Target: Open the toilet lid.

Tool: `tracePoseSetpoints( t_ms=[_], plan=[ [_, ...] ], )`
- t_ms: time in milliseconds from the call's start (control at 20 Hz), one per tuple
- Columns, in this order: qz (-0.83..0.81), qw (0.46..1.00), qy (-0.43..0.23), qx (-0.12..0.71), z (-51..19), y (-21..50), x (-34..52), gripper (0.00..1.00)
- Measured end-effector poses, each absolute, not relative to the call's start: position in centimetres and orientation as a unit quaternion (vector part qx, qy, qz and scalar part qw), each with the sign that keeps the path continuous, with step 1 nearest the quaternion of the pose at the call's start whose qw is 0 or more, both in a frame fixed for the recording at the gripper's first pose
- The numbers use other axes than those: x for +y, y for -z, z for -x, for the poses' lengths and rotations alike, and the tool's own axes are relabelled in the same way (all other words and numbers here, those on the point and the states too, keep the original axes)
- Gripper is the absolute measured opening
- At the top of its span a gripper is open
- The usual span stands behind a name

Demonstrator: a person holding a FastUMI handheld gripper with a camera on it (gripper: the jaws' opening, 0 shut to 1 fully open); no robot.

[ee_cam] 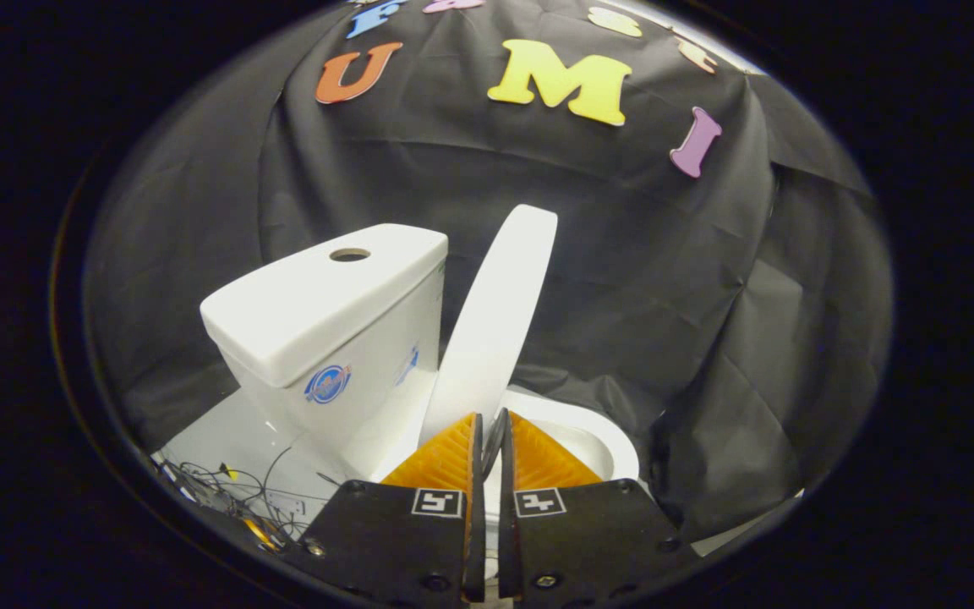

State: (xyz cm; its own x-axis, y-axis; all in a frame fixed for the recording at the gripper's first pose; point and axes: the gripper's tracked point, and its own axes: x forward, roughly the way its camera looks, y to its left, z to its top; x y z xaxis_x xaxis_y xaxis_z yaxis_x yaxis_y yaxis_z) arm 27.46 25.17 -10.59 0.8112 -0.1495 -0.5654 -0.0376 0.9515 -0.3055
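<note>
Currently: white plastic toilet lid (pixel 495 321) — raised nearly upright, centre frame, beside white ceramic tank (pixel 326 321); hand-held gripper (pixel 488 427) clenched, fingers almost together, below the lid.

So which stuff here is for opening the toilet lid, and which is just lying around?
For the job:
- lid, already tipped up
- gripper, fingers nearly closed just before the lid's lower end
- bowl

Just there:
- tank
- wires on the floor
- black cloth
</note>
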Motion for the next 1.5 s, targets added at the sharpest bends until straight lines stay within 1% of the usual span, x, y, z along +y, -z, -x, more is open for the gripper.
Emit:
tracePoseSetpoints(
  t_ms=[700, 850, 1150, 1500],
  plan=[
    [0.224, 0.933, 0.009, 0.282, -28.4, 11.5, 31.6, 0.09],
    [0.241, 0.931, 0.017, 0.274, -28.5, 11.7, 32.1, 0.09],
    [0.241, 0.931, 0.003, 0.273, -28.6, 12.1, 34.0, 0.09],
    [0.238, 0.933, 0.011, 0.271, -28.6, 11.9, 33.8, 0.09]
  ],
)
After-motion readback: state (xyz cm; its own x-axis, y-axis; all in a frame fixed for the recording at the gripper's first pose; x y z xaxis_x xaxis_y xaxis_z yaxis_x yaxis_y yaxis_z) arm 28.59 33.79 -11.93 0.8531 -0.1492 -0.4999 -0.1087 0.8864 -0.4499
